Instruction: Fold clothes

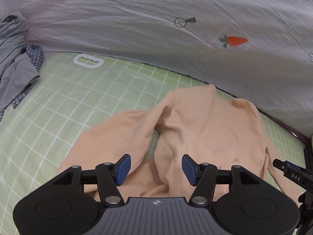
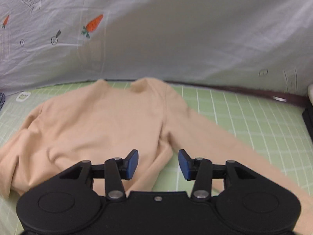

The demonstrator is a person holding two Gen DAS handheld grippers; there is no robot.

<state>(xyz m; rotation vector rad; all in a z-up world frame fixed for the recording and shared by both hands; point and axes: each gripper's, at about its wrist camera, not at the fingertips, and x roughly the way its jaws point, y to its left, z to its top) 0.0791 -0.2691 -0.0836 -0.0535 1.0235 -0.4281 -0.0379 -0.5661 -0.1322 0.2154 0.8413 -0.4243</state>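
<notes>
A peach long-sleeved top (image 1: 205, 129) lies spread on the green checked sheet (image 1: 58, 101), neck towards the grey cloth at the back. My left gripper (image 1: 156, 169) hovers open over its lower left part, near the bunched left sleeve, nothing between the blue pads. In the right wrist view the same top (image 2: 101, 121) lies flat with its right sleeve (image 2: 225, 143) stretched out to the right. My right gripper (image 2: 158, 164) is open above the underarm and side seam, holding nothing. The right gripper's tip (image 1: 291, 173) shows at the left view's right edge.
A heap of grey and blue-checked clothes (image 1: 17, 62) lies at the far left of the bed. A wrinkled grey cloth with carrot prints (image 1: 156, 29) rises behind the sheet. A dark bed edge (image 2: 254, 94) runs along the back right.
</notes>
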